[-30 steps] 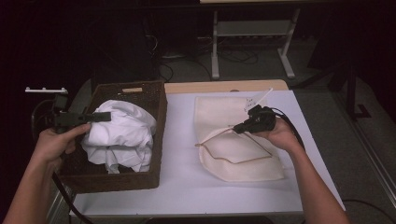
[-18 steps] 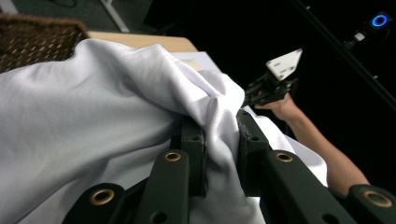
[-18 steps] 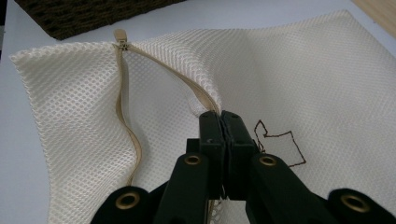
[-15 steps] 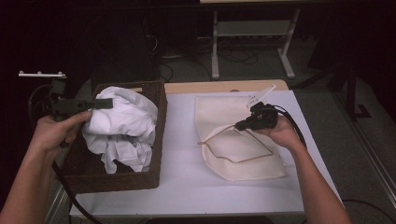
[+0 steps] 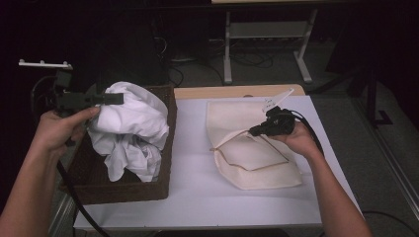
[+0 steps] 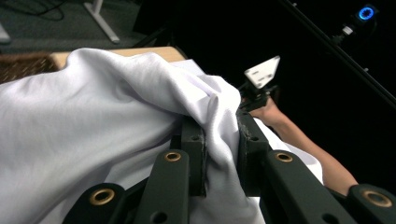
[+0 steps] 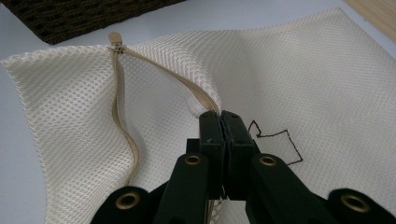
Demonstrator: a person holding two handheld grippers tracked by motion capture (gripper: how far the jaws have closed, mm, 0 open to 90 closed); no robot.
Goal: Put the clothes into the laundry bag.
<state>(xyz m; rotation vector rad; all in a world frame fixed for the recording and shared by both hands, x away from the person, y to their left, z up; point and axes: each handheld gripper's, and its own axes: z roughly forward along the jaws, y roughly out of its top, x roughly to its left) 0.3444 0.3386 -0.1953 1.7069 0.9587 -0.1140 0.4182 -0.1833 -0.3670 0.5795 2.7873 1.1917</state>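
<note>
A white cloth hangs bunched over a dark wicker basket at the table's left. My left gripper is shut on a fold at the cloth's top and holds it up above the basket. A cream mesh laundry bag lies on the white tabletop at the right, its zipper undone. My right gripper is shut on the upper edge of the bag's mouth and lifts it a little, so the bag gapes.
The basket sits at the left edge of the white table, with a strip of wood behind it. A metal stand and cables lie on the dark floor beyond. A bare stretch of tabletop runs between basket and bag.
My left gripper has risen with the white cloth, drawing more of it up out of the basket. The right gripper and the bag have stayed where they were.
</note>
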